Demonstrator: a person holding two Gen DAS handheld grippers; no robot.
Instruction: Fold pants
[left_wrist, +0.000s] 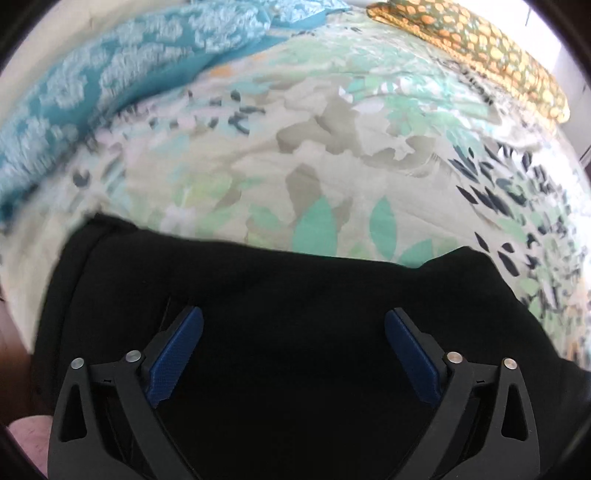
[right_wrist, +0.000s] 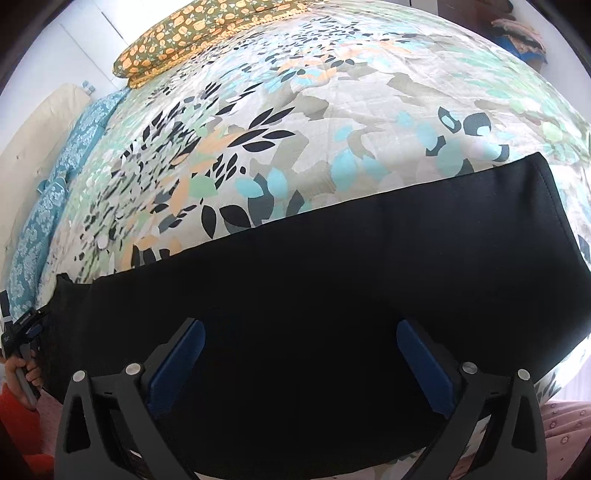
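Observation:
Black pants (right_wrist: 332, 280) lie flat on the floral bedspread (right_wrist: 295, 122) near its front edge, stretched from left to right. In the right wrist view, their hemmed end (right_wrist: 546, 184) points to the right. My right gripper (right_wrist: 301, 328) hangs over the pants, open wide, with nothing between its blue pads (right_wrist: 177, 365). My left gripper (left_wrist: 293, 317) is over the left part of the pants (left_wrist: 280, 295), also open wide and empty. The left gripper (right_wrist: 26, 332) also shows at the far left of the right wrist view, held in a hand (right_wrist: 22, 373).
A teal patterned blanket (left_wrist: 110, 74) lies along the left side of the bed. An orange-flowered pillow (right_wrist: 192, 40) rests at the far end. A pile of clothes (right_wrist: 517, 33) sits beyond the bed at the back right. A pink flowered sleeve (right_wrist: 561, 428) is at the lower right.

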